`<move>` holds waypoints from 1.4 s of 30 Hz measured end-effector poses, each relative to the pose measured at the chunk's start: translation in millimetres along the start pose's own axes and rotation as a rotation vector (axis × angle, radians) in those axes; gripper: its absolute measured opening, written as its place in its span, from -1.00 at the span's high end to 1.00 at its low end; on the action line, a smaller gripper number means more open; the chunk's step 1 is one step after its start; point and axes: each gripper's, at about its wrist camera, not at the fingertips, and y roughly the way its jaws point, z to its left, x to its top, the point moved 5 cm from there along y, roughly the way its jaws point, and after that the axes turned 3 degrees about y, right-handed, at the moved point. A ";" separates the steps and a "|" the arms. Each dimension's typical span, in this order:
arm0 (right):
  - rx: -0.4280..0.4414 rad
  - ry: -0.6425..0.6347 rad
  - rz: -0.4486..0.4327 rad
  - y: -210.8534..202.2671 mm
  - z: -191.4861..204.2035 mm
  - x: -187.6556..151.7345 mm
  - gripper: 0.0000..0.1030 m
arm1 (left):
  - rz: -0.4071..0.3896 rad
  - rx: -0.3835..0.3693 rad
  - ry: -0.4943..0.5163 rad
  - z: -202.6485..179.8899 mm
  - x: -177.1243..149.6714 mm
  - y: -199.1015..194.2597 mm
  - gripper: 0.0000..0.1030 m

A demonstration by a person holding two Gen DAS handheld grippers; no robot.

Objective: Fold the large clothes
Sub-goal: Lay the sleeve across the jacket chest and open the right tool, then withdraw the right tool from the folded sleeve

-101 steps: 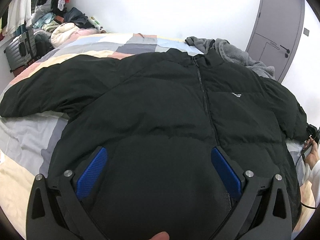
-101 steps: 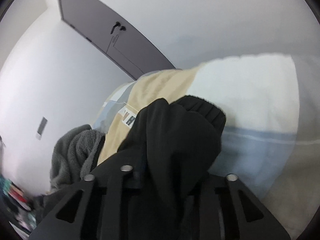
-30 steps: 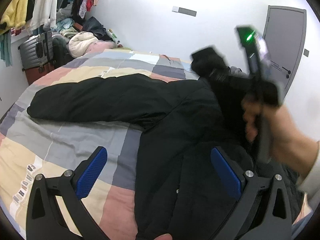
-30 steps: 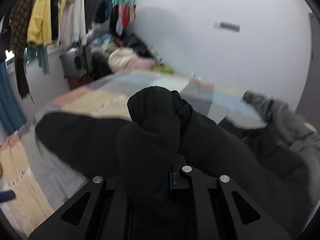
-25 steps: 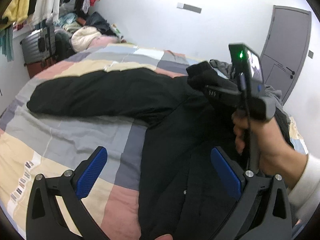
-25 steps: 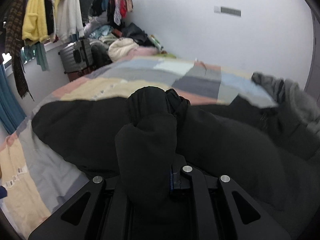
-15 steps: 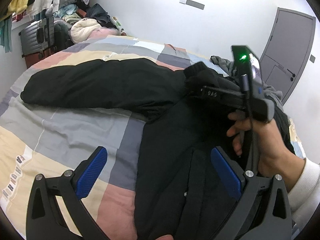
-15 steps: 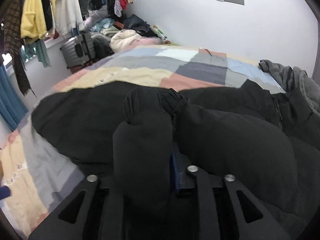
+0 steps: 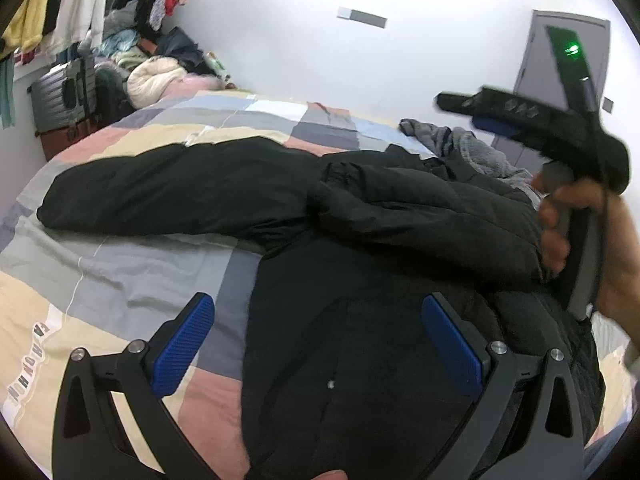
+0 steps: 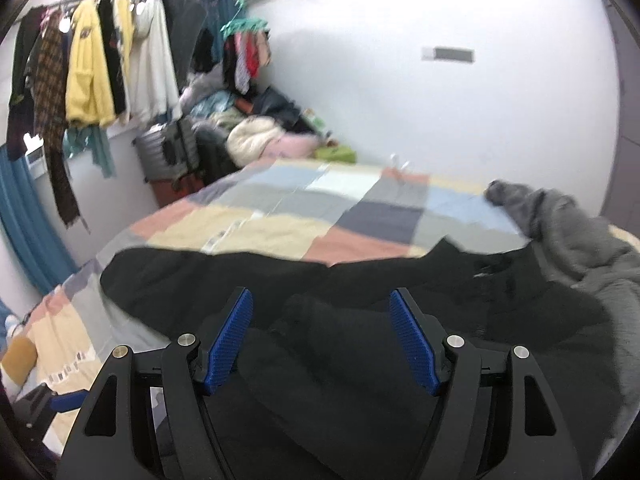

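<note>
A black puffer jacket [image 9: 360, 360] lies on the patchwork bed [image 9: 120, 288]. One sleeve [image 9: 160, 196] stretches out to the left. The other sleeve [image 9: 420, 220] lies folded across the jacket's chest, its cuff [image 10: 308, 320] resting loose. My left gripper [image 9: 318, 344] hovers open over the jacket's lower body, nothing between its blue pads [image 9: 184, 344]. My right gripper [image 10: 322, 336] is lifted above the folded sleeve, its jaws opening, with nothing pressed between them. In the left wrist view it sits in a hand [image 9: 592, 248] at the right.
A grey fleece garment [image 10: 568, 224] lies bunched at the bed's far right corner. A suitcase [image 9: 60, 96] and a pile of clothes [image 10: 256, 136] stand beyond the far left corner, under hanging clothes [image 10: 88, 64]. A grey door [image 9: 560, 60] is at the right.
The right gripper brought the sleeve cuff down onto the jacket, opened, let it go and rose away. The sleeve now lies across the chest. The left gripper stayed open.
</note>
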 end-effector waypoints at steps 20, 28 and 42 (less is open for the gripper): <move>-0.374 0.192 0.211 -95.3 -199.9 -151.9 -0.34 | 0.007 -0.043 0.127 -68.7 -7.3 4.4 -1.00; -0.408 0.281 0.343 -76.4 -244.7 -202.9 -0.03 | 0.031 -0.037 0.109 -70.7 -9.1 14.9 -1.00; -0.455 0.212 0.141 -61.5 -246.7 -157.2 0.60 | 0.018 -0.057 0.110 -86.2 -6.0 16.2 -1.00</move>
